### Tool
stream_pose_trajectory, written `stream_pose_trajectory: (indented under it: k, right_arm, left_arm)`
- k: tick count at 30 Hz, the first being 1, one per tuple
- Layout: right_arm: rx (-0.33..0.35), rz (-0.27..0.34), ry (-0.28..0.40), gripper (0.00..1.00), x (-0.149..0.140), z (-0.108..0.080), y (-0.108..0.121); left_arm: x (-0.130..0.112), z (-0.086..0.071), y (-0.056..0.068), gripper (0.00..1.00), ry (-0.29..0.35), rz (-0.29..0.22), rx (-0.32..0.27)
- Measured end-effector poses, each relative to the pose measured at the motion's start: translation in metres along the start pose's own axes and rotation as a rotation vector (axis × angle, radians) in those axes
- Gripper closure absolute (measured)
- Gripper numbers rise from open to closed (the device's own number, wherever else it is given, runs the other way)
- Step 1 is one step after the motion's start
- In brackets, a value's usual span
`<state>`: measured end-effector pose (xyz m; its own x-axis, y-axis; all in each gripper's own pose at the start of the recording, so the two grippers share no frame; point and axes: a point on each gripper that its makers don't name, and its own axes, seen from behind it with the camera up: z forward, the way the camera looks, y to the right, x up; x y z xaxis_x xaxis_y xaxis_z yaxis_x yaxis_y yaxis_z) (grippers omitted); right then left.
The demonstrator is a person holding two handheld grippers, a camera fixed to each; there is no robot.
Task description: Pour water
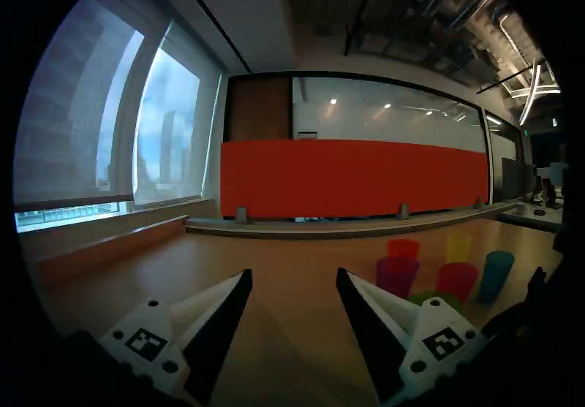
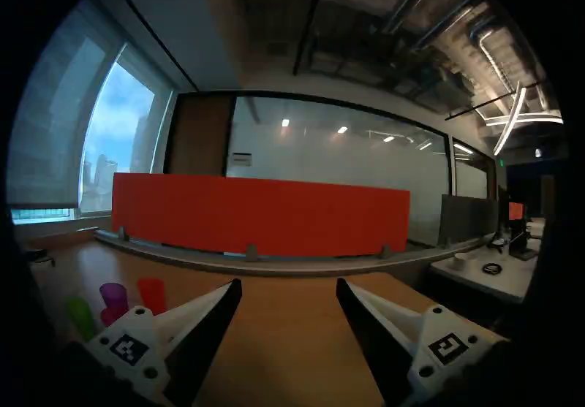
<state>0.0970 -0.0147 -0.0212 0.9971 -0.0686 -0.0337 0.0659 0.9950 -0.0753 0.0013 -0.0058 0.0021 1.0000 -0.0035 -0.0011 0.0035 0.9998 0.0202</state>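
In the left gripper view my left gripper (image 1: 294,281) is open above the wooden table (image 1: 292,261), nothing between its fingers. Ahead and to its right stand coloured cups: a purple cup (image 1: 397,275), a red cup (image 1: 457,280), a teal cup (image 1: 496,275), an orange cup (image 1: 403,248), a yellow cup (image 1: 459,247) and a green cup (image 1: 433,299) partly behind the right finger. In the right gripper view my right gripper (image 2: 289,290) is open and empty; a green cup (image 2: 81,316), a purple cup (image 2: 114,301) and a red cup (image 2: 152,294) sit to its left.
An orange partition (image 1: 351,178) runs along the table's far edge, also the orange partition (image 2: 259,215) in the right gripper view. Windows (image 1: 110,144) are on the left. A white desk (image 2: 490,268) with small items stands at the right.
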Motion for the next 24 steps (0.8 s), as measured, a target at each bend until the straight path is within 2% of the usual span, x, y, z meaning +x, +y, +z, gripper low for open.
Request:
stream_pose_trajectory:
  k: [9,15,24]
  right_arm:
    - [0.011,0.004,0.008,0.00,0.002,-0.003,-0.001]
    - [0.002,0.005,0.019,0.00,0.003,-0.003,0.009]
    - [0.026,-0.019,0.002,0.00,-0.028,0.007,0.009]
  left_arm:
    - [-0.002,0.001,0.001,0.15,-0.002,0.002,-0.004]
    - [-0.003,0.001,0.001,0.15,-0.002,0.002,-0.005]
    - [-0.003,0.001,0.002,0.15,-0.002,0.003,-0.005]
